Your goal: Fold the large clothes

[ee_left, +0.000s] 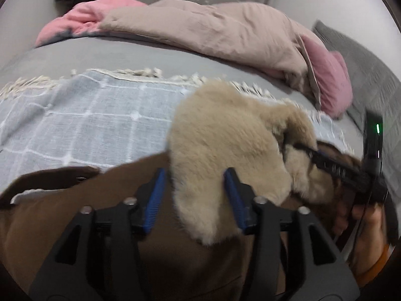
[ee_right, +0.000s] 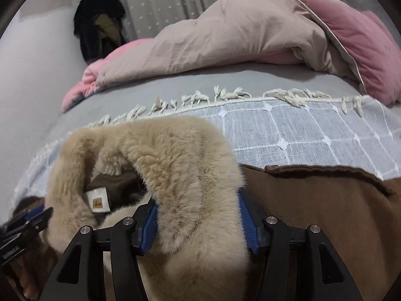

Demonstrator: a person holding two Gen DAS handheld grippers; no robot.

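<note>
A brown coat (ee_right: 313, 200) lies on the checked throw (ee_right: 288, 130), its fur collar (ee_right: 180, 165) between both grippers — the right gripper (ee_right: 198, 215) clamps it, the left gripper (ee_left: 195, 190) gapes wide. Rumpled duvet (ee_right: 225, 37) and pink pillow (ee_right: 363, 40) beyond; collar label (ee_right: 98, 199) unreadable

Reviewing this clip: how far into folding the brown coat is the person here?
Early. Done: the brown coat lies spread on the checked throw on the bed. In hand: the right gripper straddles the fur collar, apparently gripping it; the left gripper is open around the collar's other end. Left: no fold visible yet, so all folding remains.
</note>
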